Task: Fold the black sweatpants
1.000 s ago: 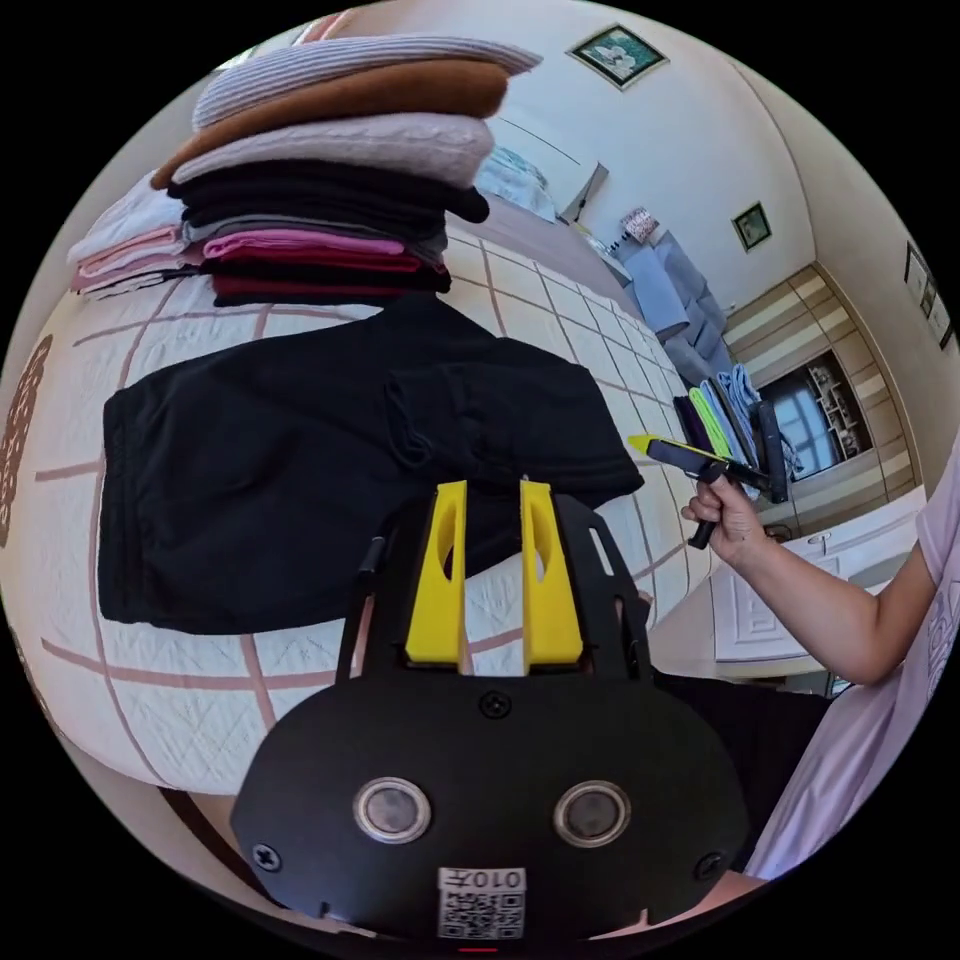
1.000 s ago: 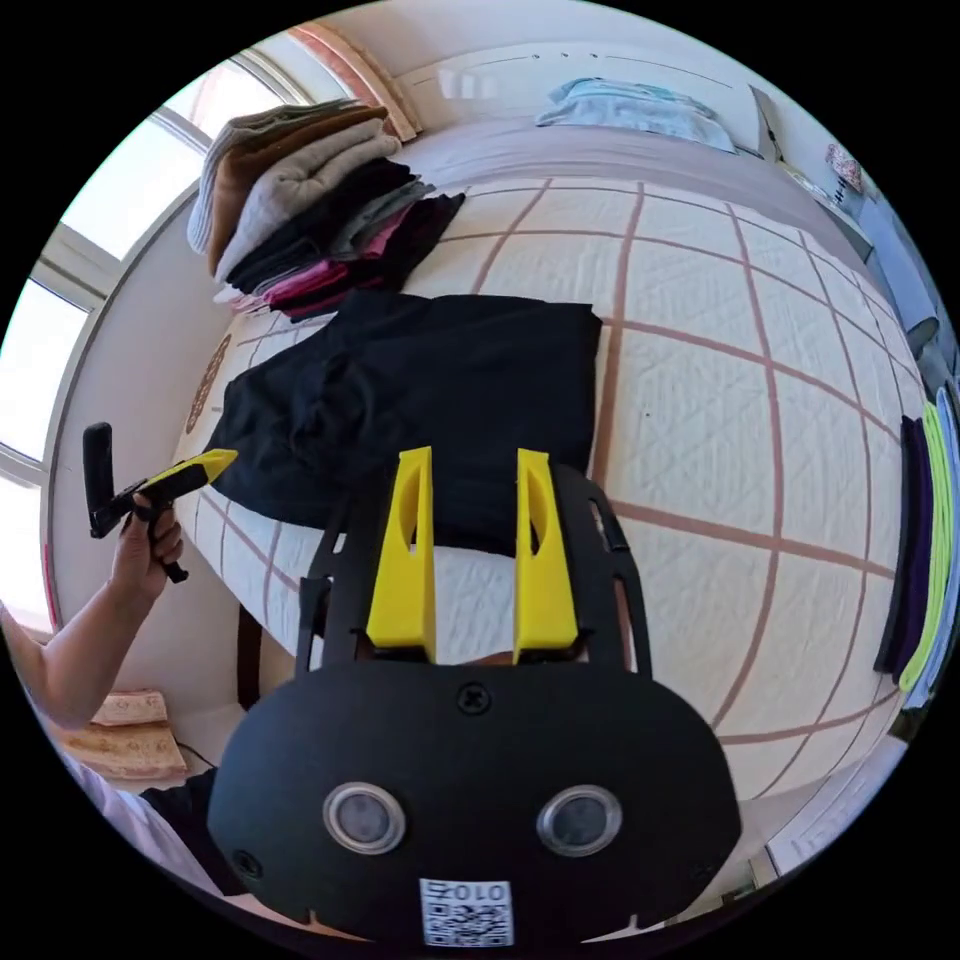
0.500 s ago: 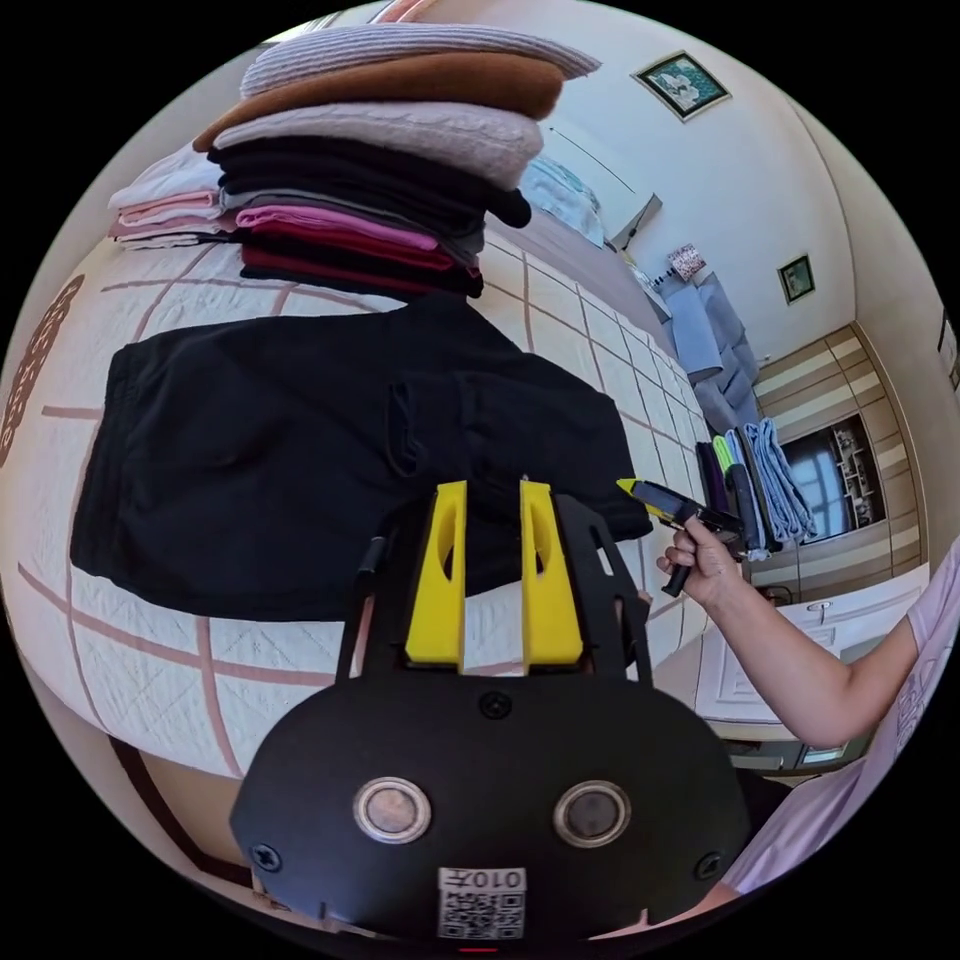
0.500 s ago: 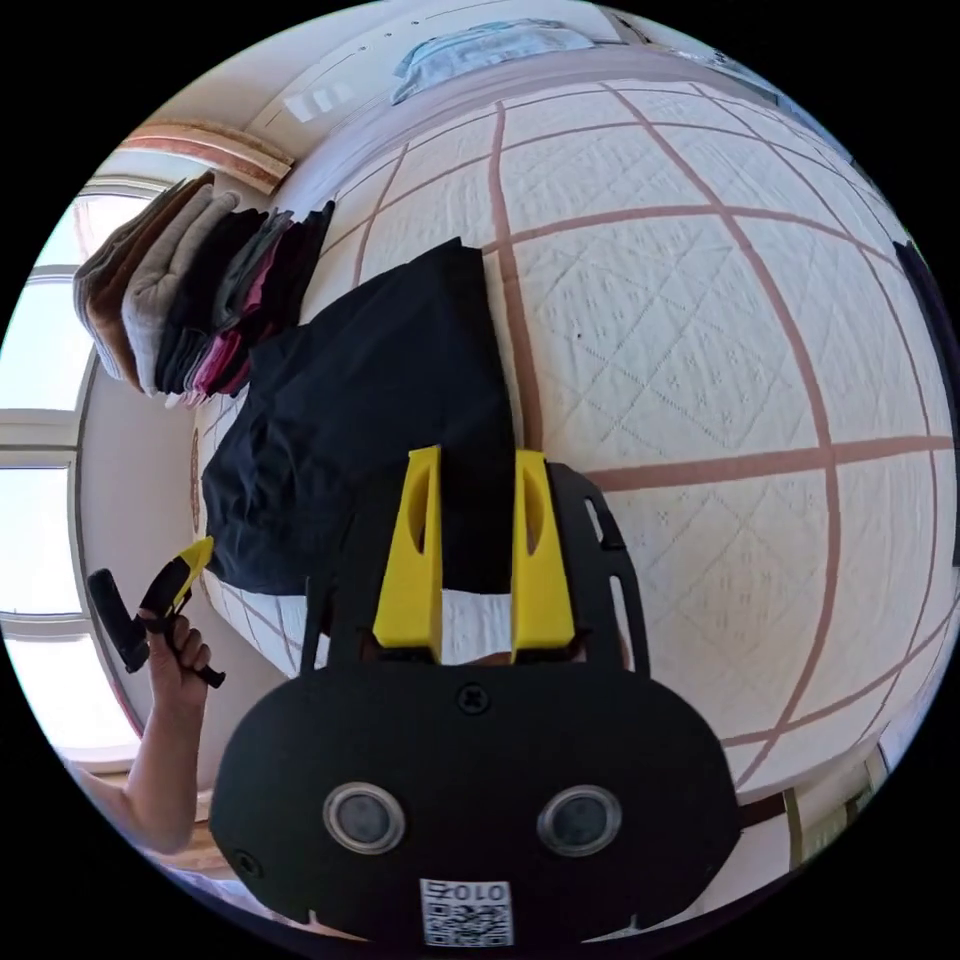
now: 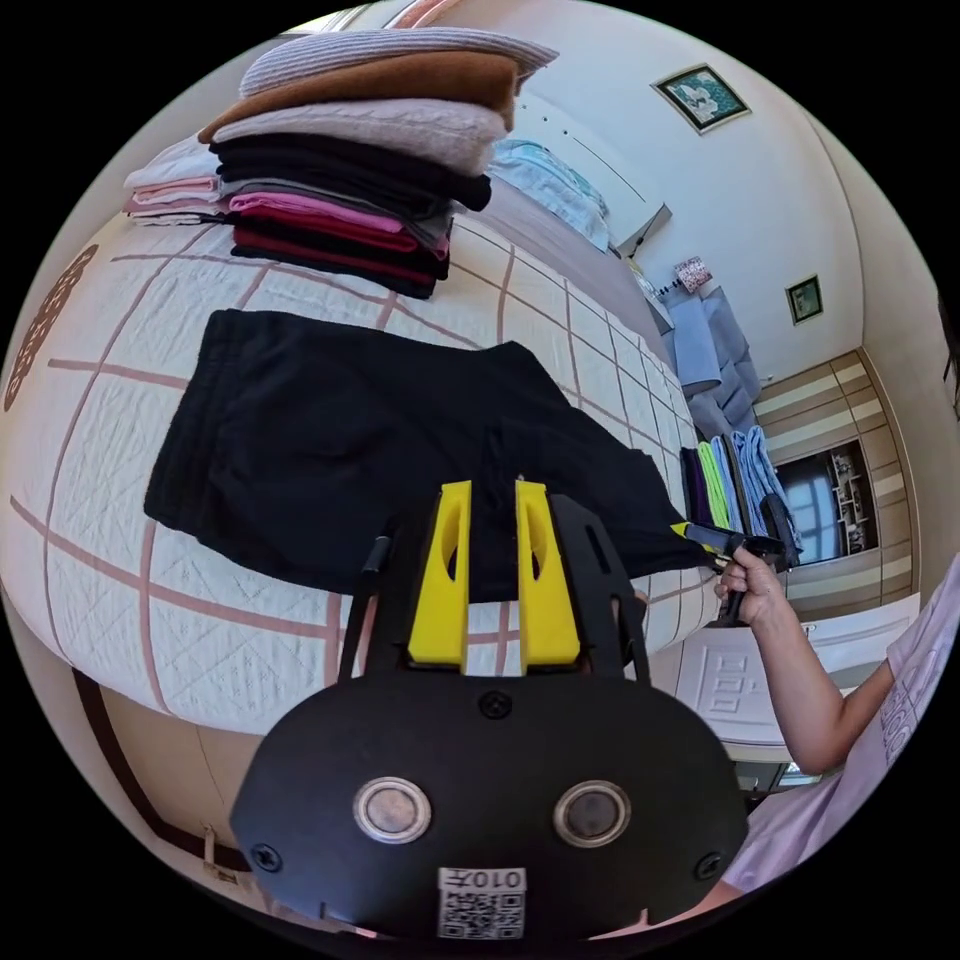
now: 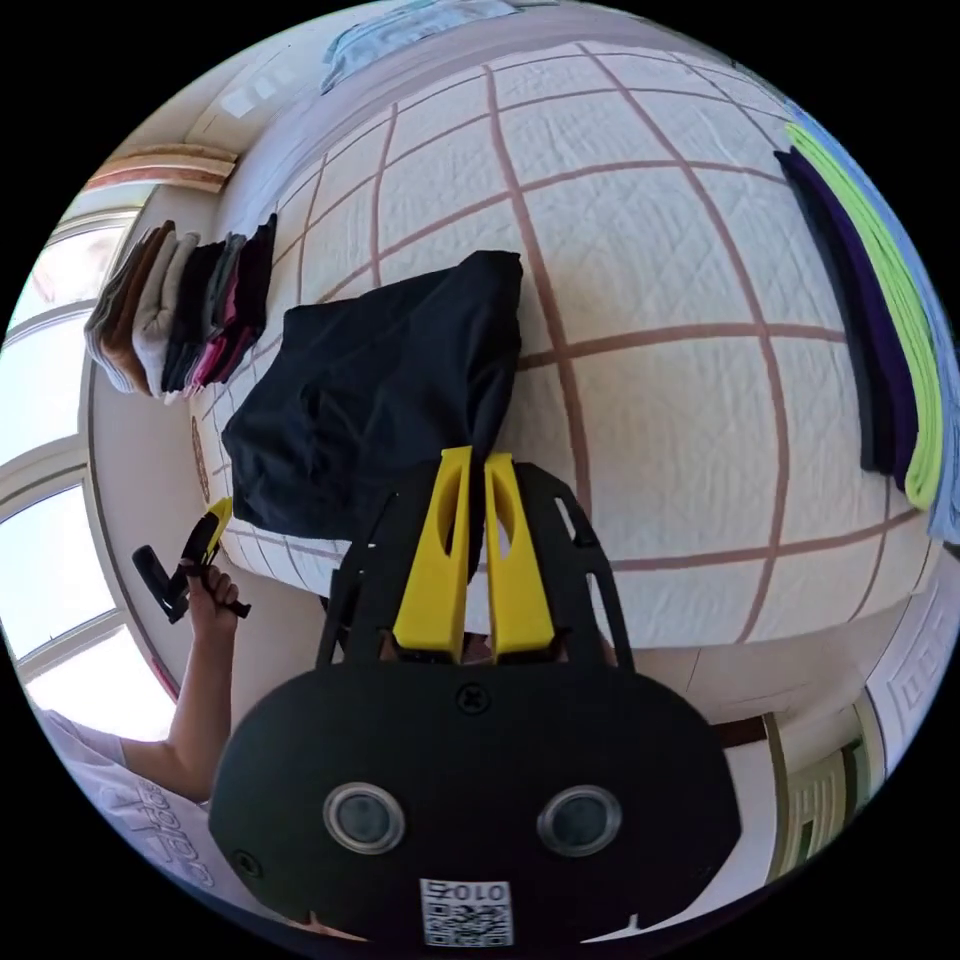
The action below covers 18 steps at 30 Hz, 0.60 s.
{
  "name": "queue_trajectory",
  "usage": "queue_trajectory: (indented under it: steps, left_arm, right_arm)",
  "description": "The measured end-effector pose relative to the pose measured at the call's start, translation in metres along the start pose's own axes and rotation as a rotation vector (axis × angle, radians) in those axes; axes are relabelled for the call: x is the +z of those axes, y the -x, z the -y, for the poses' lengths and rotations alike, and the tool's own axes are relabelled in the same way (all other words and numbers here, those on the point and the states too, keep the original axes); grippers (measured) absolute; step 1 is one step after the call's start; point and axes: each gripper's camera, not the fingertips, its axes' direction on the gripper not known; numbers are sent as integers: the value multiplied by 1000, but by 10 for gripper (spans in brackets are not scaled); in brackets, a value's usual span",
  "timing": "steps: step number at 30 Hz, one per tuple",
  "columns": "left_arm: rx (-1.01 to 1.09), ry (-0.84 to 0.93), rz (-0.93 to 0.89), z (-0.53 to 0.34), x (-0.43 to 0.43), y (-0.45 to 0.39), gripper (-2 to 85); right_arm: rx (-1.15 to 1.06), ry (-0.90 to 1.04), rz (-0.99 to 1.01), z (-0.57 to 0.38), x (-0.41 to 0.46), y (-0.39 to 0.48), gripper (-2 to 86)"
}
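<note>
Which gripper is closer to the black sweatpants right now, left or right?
Right. The right gripper has its jaws nearly closed on a corner of the black sweatpants. The left gripper is open, at their near edge by the bed's side.

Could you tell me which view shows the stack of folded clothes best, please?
The left gripper view: the stack of folded clothes is close, its layers distinct. In the right gripper view it is small, far away.

My right gripper [image 6: 476, 470] seems to pinch the black sweatpants' [image 6: 380, 390] corner on the quilted bed [image 6: 660, 420].
</note>
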Motion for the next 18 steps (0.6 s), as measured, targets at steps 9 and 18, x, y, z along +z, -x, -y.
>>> queue_trajectory:
  steps: [9,18]
  left_arm:
    - [-56,-45,105,-24,2,-13,106]
    - [-251,-64,175,-43,-20,47,153]
  right_arm:
    - [138,-27,-120,-32,-19,-99,57]
    - [-101,-490,-255,-89,-60,-1,51]
